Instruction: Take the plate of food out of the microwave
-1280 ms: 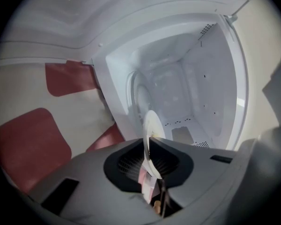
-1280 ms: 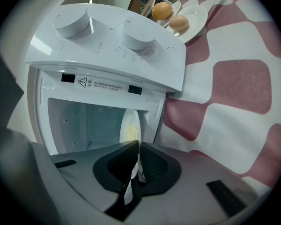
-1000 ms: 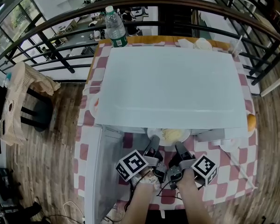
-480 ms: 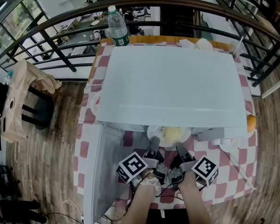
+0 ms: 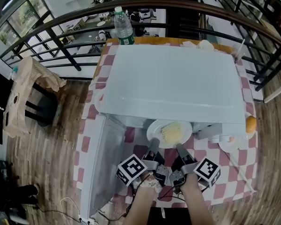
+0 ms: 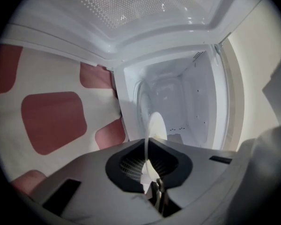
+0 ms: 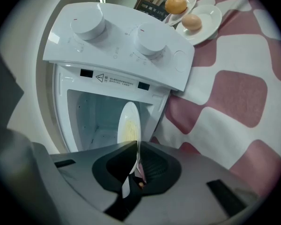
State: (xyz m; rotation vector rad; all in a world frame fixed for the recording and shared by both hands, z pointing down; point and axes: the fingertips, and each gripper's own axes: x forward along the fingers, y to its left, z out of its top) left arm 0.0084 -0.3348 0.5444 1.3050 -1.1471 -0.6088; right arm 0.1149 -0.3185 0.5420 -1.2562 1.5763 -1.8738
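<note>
A white plate [image 5: 154, 128] with a heap of yellow food [image 5: 172, 132] hangs mostly outside the front of the white microwave [image 5: 173, 81]. My left gripper [image 5: 153, 147] is shut on the plate's near left rim. My right gripper [image 5: 180, 149] is shut on its near right rim. In the left gripper view the plate [image 6: 155, 125] stands edge-on between the jaws of the left gripper [image 6: 147, 143], with the microwave's cavity [image 6: 189, 102] behind it. In the right gripper view the plate [image 7: 129, 121] runs into the shut right gripper [image 7: 136, 146].
The microwave door [image 5: 100, 158] stands open at the left, over the red-checked tablecloth [image 5: 225, 172]. A water bottle [image 5: 123, 28] stands behind the microwave. A saucer [image 7: 203, 18] with an egg and an orange lies right of the control knobs [image 7: 150, 40]. Railings ring the table.
The plate has come further out of the microwave toward me, and more of it and its food shows. Both grippers have stayed shut on its rim.
</note>
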